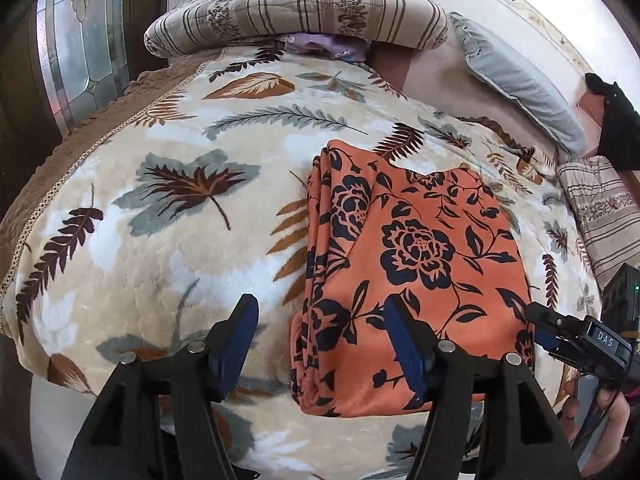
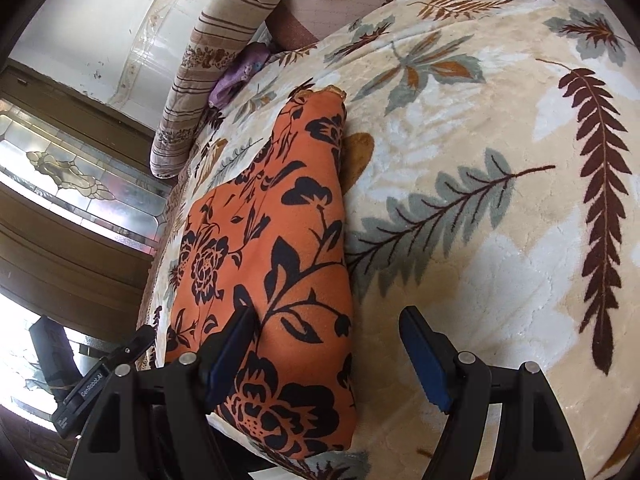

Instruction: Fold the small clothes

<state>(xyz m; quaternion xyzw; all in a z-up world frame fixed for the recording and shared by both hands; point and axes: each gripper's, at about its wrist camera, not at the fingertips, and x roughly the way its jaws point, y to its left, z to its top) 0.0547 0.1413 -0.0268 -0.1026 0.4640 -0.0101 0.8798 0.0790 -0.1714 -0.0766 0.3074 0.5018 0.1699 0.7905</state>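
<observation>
The orange floral garment (image 1: 408, 264) lies folded into a long stack on the leaf-print blanket (image 1: 160, 240), near the bed's edge closest to me. I judge it light, limp and a little slick; the layered fold edges along its left side look ready to slide apart if I drag them. I would pinch through all layers at a corner or along that stacked edge, not at the smooth middle, where the fingers would only bunch the top layer.

My left gripper (image 1: 320, 344) hangs above the near end with jaws apart, nothing pressed between them. My right gripper (image 2: 328, 356) also stands apart and empty over the garment's near right edge.

Writing: the right tool's body, seen from the left camera, reads "DAS" (image 1: 605, 339); the left tool's body, seen from the right camera, reads "GenRobot.AI" (image 2: 91, 390).

Beyond lie a striped quilt roll (image 1: 296, 16) and a grey pillow (image 1: 520, 88).
</observation>
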